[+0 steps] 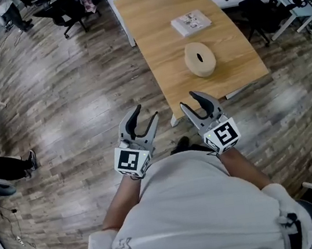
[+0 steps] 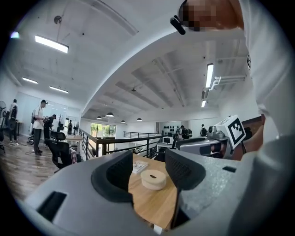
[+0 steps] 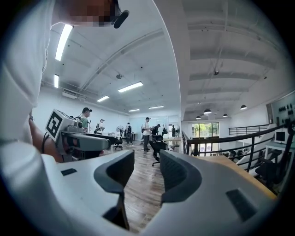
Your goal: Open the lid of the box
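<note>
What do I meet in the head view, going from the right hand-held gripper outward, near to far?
right hand-held gripper → near edge of the light wooden table → round beige lidded box → flat white square packet

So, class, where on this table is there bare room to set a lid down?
The whole left half of the table, beside the round box and the flat white booklet, is bare; so is the near strip before the round box. Tightest: the gap between those two.
</note>
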`<state>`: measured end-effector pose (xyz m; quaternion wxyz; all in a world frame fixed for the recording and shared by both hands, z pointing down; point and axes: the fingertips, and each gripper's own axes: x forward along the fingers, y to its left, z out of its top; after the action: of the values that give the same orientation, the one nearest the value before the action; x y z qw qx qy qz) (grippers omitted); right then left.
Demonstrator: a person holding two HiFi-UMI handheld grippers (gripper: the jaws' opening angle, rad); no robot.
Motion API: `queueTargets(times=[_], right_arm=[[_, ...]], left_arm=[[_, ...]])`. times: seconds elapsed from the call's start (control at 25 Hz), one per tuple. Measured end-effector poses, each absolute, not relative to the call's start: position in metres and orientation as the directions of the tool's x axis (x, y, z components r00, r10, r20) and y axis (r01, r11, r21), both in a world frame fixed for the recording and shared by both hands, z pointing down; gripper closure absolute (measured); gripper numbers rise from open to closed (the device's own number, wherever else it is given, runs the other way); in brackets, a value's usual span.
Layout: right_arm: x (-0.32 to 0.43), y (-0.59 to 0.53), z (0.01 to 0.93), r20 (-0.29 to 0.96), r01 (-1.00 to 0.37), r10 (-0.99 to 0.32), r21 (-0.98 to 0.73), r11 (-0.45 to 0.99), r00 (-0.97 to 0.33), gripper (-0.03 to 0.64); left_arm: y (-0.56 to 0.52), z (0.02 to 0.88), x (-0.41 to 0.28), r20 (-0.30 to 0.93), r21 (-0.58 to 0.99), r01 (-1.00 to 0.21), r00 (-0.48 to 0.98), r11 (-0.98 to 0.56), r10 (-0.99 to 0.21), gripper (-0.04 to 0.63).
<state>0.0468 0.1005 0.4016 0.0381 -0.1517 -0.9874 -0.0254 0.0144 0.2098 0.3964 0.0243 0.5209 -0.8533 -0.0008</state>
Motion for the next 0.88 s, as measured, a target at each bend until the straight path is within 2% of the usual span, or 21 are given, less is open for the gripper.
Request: queueTargets(times=[0.32,0.88], right_arm=[[0.024,0.018,0.401,0.076,0.195,0.192,0.039,0.98,-0.978,0.434],[0.061,-0.08,0.407,0.097,-0.085,-0.085,0.008,0.996,-0.992,0.434]], left_arm=[[0.12,0.392,-0.025,0.029,0.022,-0.935,-0.352,0.353,-0.936,0.383],[0.003,0.398,-0.026,0.049,0.043,-0.995,-0.091,0.093,-0.995,0.383]])
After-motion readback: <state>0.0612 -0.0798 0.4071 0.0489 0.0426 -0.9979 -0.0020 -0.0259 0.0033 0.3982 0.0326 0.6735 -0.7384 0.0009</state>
